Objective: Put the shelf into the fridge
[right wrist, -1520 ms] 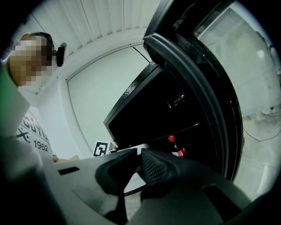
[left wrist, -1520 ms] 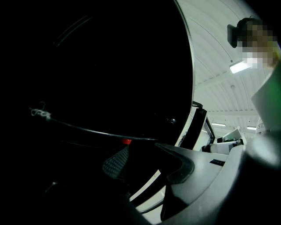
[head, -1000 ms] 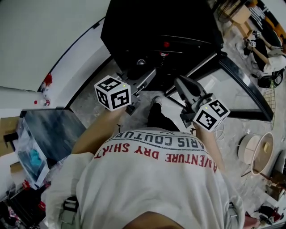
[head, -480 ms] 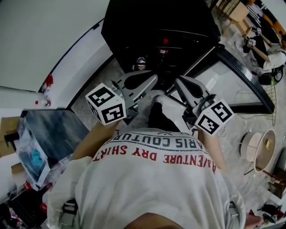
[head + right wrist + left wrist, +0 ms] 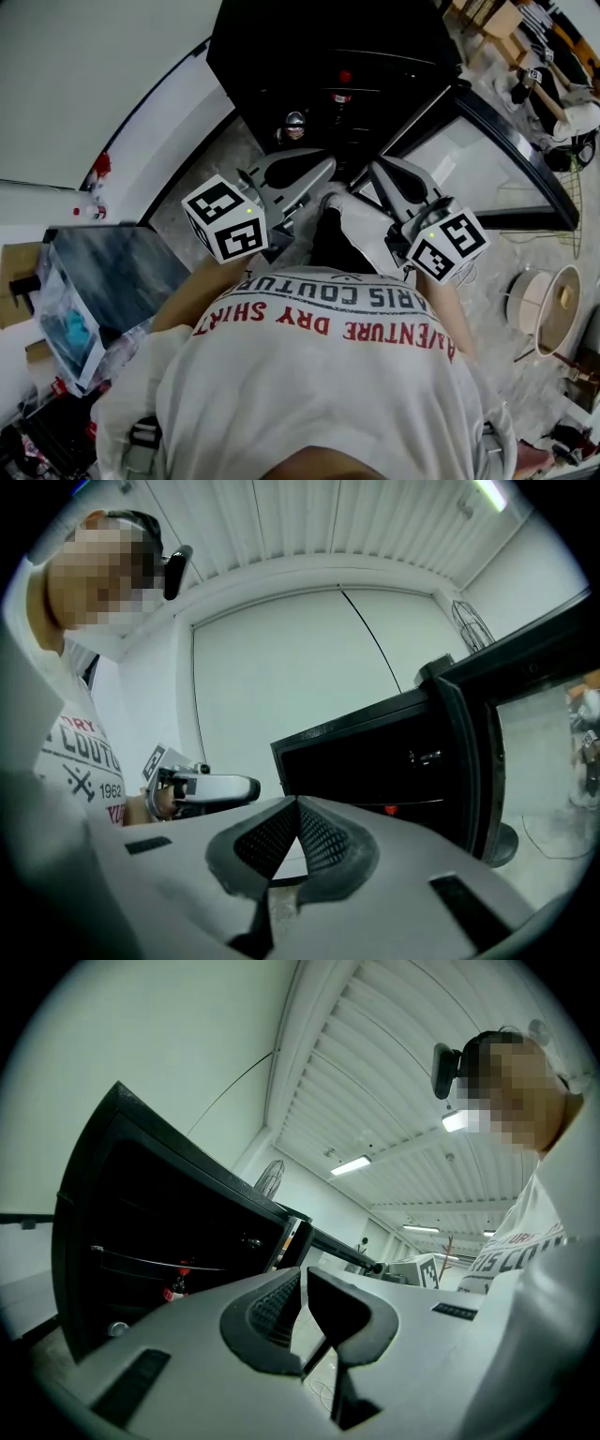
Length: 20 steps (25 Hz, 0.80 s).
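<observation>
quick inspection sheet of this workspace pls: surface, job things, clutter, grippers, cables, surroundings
surface: grey mottled floor; a person in a white printed T-shirt stands on it
job's things: black fridge with its glass door swung open; thin shelf already inside, red-capped bottle near it
clutter: clear plastic bags at left, round wooden drum at right
grippers: left gripper jaws together, empty; right gripper the same
cables: thin pale loop on the floor by the right gripper
surroundings: white wall, strip lights overhead

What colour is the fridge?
The fridge is black; the head view shows it best.
</observation>
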Each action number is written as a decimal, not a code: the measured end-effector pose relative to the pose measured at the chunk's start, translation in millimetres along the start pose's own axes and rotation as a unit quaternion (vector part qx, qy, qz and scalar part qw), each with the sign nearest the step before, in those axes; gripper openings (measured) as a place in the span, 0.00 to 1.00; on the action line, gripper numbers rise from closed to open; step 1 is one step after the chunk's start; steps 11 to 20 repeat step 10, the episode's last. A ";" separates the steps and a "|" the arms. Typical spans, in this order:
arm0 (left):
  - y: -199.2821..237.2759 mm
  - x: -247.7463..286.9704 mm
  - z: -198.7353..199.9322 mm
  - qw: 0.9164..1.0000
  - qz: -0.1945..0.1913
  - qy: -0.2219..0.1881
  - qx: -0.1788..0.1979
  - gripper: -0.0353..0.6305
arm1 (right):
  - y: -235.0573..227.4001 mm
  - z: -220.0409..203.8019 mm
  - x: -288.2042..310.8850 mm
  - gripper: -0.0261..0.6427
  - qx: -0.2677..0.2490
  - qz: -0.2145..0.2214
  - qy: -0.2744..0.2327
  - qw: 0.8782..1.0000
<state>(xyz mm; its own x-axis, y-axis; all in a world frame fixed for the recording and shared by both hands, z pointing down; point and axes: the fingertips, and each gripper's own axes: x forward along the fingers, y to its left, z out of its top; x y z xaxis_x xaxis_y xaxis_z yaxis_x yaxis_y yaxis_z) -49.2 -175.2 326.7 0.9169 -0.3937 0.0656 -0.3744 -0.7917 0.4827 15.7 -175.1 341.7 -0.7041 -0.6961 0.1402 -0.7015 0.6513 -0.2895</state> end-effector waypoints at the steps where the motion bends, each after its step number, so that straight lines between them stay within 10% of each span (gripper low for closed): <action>1: -0.8 0.5 -0.6 1.000 0.000 0.001 0.000 0.12 | 0.0 -1.3 0.1 0.07 -0.004 -0.001 0.003 1.000; 20: 6.8 3.2 -8.1 1.000 0.009 0.004 -0.025 0.12 | -5.9 -9.1 0.4 0.07 0.002 0.001 0.010 1.000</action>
